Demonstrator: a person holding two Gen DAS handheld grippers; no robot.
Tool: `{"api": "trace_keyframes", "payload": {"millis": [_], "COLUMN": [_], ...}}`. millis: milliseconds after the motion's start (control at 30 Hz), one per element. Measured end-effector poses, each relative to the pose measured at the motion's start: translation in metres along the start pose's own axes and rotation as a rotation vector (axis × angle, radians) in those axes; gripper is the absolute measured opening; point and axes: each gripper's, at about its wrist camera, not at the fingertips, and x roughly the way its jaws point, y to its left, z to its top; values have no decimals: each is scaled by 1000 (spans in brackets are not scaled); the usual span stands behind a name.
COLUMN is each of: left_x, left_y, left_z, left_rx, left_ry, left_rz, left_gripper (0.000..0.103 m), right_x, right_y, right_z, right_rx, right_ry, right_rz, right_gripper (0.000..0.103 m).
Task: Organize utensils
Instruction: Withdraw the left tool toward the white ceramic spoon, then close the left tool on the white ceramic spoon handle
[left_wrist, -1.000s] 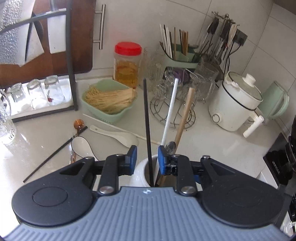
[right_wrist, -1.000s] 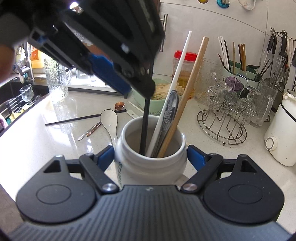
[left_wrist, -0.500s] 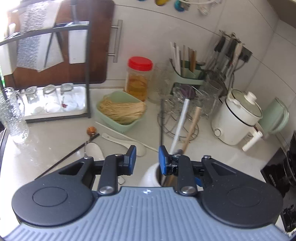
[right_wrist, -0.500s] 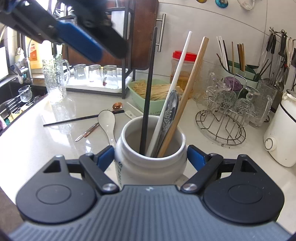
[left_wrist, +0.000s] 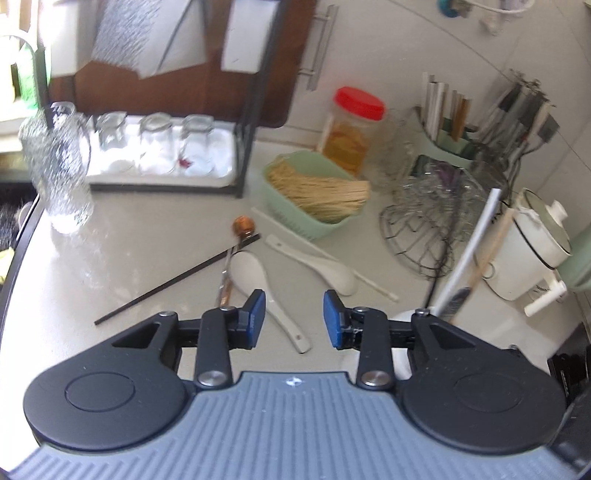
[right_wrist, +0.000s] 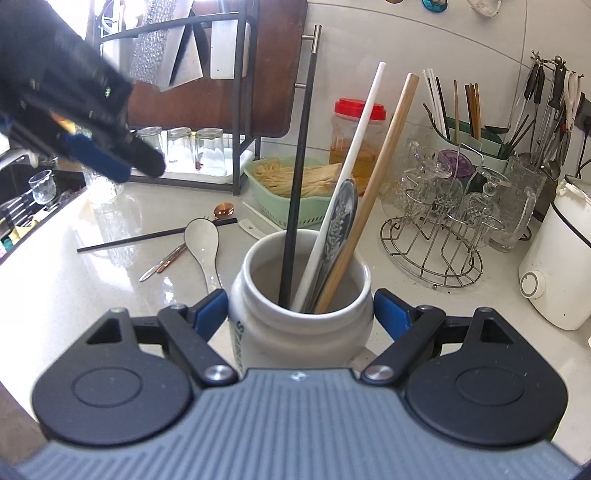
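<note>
My right gripper (right_wrist: 301, 317) is shut on a white ceramic jar (right_wrist: 300, 314) that stands on the counter. The jar holds a black chopstick (right_wrist: 299, 177), a white chopstick (right_wrist: 354, 162), a wooden chopstick (right_wrist: 380, 173) and a metal spoon handle (right_wrist: 338, 229). My left gripper (left_wrist: 293, 319) is open and empty above the counter, left of the jar (left_wrist: 400, 317). On the counter lie a black chopstick (left_wrist: 177, 280), two white ceramic spoons (left_wrist: 258, 284) (left_wrist: 314, 264), a copper spoon (left_wrist: 242, 225) and a white chopstick (left_wrist: 325, 254).
A green basket of noodles (left_wrist: 314, 195) and a red-lidded jar (left_wrist: 352, 133) stand behind the loose utensils. A wire glass rack (right_wrist: 436, 229), a white cooker (right_wrist: 561, 266), a glass tray on a black rack (left_wrist: 155, 155) and a glass jug (left_wrist: 61, 173) surround them.
My left gripper let go of the black chopstick, which now stands in the jar. It opened wider and moved up and left, away from the jar. The right gripper has not moved.
</note>
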Motion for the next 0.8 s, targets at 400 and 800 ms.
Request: {"api": "trace_keyframes", "payload": {"millis": [400, 800], "left_x": [73, 127], "left_y": [54, 65], "left_z": [-6, 14], "left_rx": [-59, -83], "left_ry": [66, 40], "left_rz": [45, 32], "left_gripper": [44, 42], "right_x": [3, 1], "right_y": [5, 3], "right_z": [4, 0], "right_rx": [5, -3], "right_ry": [28, 18], "right_rz": [-37, -26], "right_gripper": [88, 88]}}
